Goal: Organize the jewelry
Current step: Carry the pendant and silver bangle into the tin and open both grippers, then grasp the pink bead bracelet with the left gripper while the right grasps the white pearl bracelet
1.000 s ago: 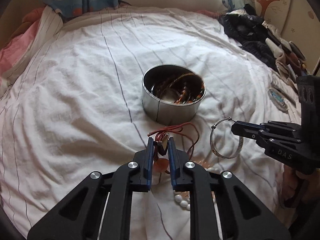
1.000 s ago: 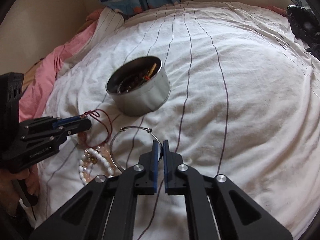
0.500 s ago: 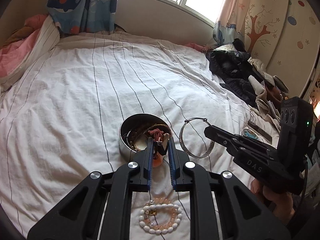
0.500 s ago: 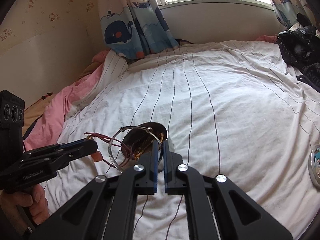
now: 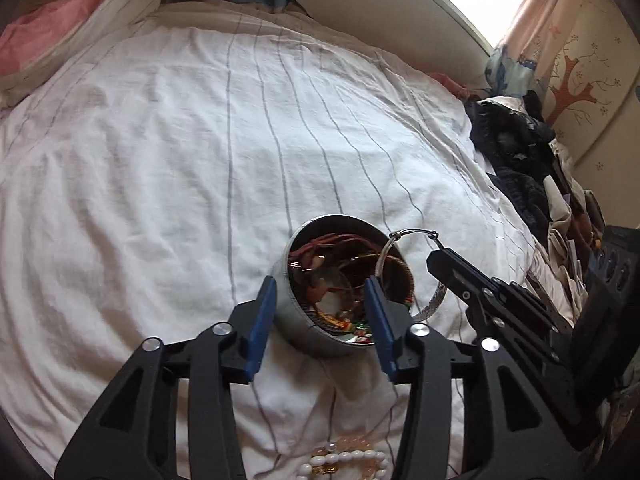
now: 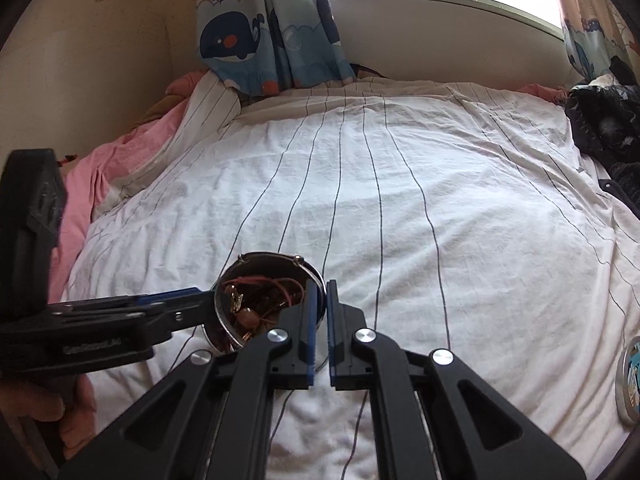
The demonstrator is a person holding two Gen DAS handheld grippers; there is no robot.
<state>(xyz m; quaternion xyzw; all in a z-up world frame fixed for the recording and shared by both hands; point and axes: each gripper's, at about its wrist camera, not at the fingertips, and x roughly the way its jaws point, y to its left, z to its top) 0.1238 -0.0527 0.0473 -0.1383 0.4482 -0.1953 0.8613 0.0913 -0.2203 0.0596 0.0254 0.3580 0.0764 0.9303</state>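
A round metal tin [image 5: 292, 320] full of tangled jewelry stands on the white striped bedsheet; it also shows in the right wrist view [image 6: 224, 320]. The red cord necklace [image 5: 320, 244] lies inside the tin. My left gripper [image 5: 320, 304] is open and empty just above the tin. My right gripper [image 6: 318, 300] is shut on a silver bangle [image 5: 434, 300], held upright over the tin's right rim; the bangle also shows in the right wrist view [image 6: 268, 257]. A white and peach bead bracelet [image 5: 344, 462] lies on the sheet below my left gripper.
A pile of dark clothes [image 5: 516, 152] lies along the bed's right side. A pink blanket [image 6: 80, 200] lies at the left. A round tin lid [image 6: 630, 380] rests at the right edge. A whale-print curtain [image 6: 272, 28] hangs by the window.
My left gripper has opened and dropped the red cord necklace into the tin. My right gripper has carried the silver bangle over the tin's rim.
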